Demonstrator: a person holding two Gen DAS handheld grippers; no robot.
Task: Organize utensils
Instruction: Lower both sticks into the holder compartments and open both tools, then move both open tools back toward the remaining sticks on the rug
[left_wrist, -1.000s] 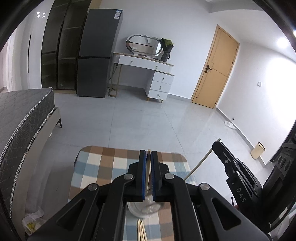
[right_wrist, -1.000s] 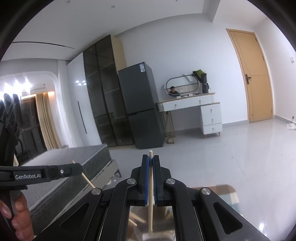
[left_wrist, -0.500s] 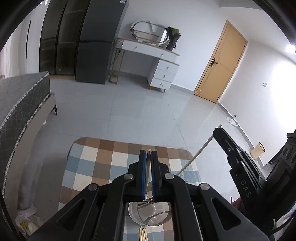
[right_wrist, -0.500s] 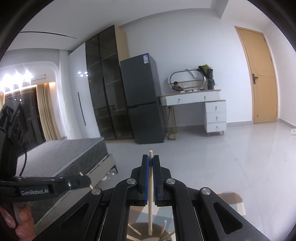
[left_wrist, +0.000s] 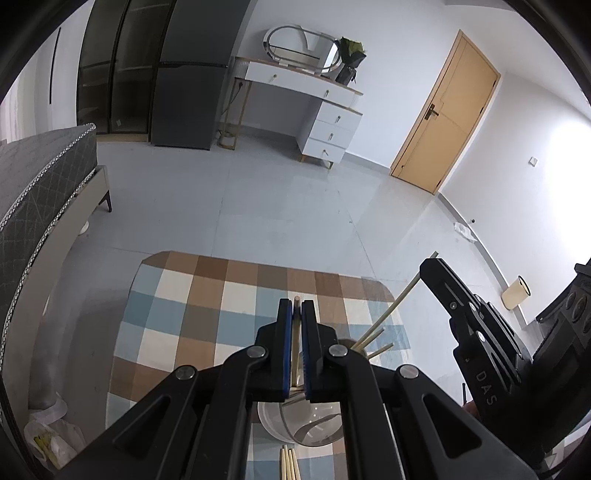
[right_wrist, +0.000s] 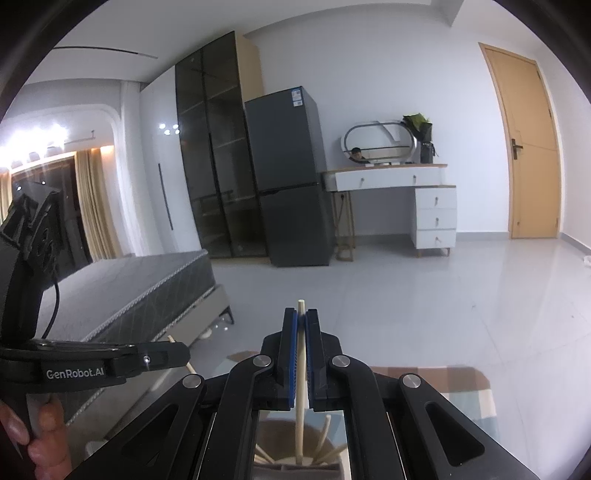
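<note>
Having been lowered toward the holder (left_wrist: 299, 421) on the checked table (left_wrist: 207, 317), each chopstick (right_wrist: 301, 362) is kept clenched, left gripper (left_wrist: 295, 314) and right gripper (right_wrist: 301, 325) alike, so insertion is judged imminent.

A dark fridge (right_wrist: 291, 177) stands between a glass-fronted cabinet (right_wrist: 218, 147) and a white dressing desk (right_wrist: 406, 199) bearing an oval mirror (right_wrist: 380, 142), near a wooden door (right_wrist: 532, 147) and grey bed (right_wrist: 122, 288).

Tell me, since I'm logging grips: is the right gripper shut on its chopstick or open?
Shut on it. In the right wrist view the right gripper has both blue pads pressed against the pale chopstick between them.
</note>
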